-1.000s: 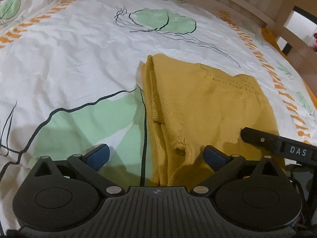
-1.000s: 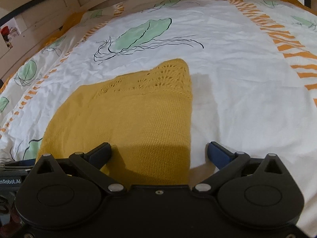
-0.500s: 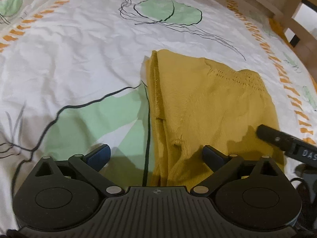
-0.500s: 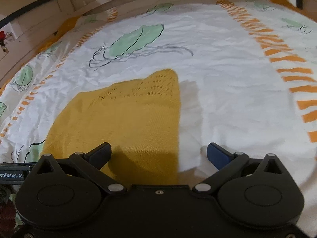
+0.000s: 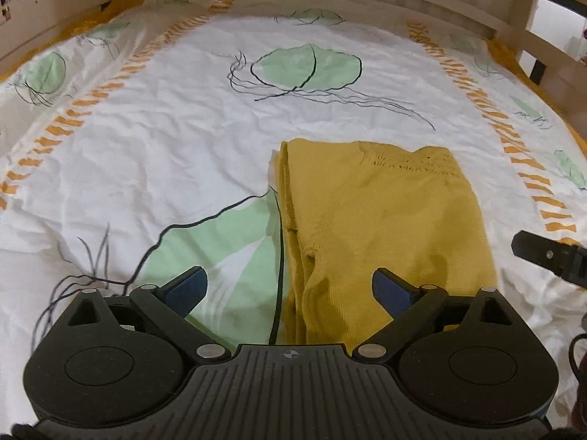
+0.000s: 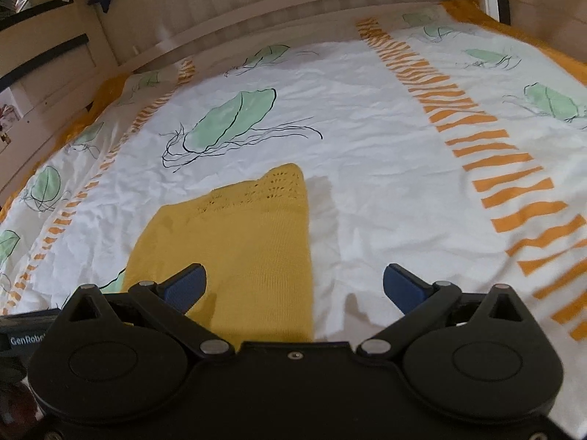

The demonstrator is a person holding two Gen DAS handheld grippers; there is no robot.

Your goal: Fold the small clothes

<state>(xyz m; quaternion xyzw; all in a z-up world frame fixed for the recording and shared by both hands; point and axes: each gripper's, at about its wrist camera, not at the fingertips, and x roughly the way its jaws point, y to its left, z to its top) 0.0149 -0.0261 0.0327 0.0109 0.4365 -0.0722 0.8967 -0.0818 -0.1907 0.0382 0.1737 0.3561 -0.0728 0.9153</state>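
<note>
**Both grippers wide and empty**

The left gripper (image 5: 288, 288) points steeply downward, its blue pads (image 5: 185, 289) spread wide with nothing pinched between them. The right gripper (image 6: 293, 288) tilts down too, jaws equally wide and empty. Its dark finger shows at the left view's right edge.

The yellow garment (image 5: 385, 212) is matt knit cloth with an openwork band. The bedsheet (image 5: 176, 154) is thin, creased printed cotton. Each hand-held gripper (image 5: 290, 289) is matt black plastic with blue textured pads (image 5: 185, 288). The bed frame (image 6: 256, 3) is pale wood.
</note>
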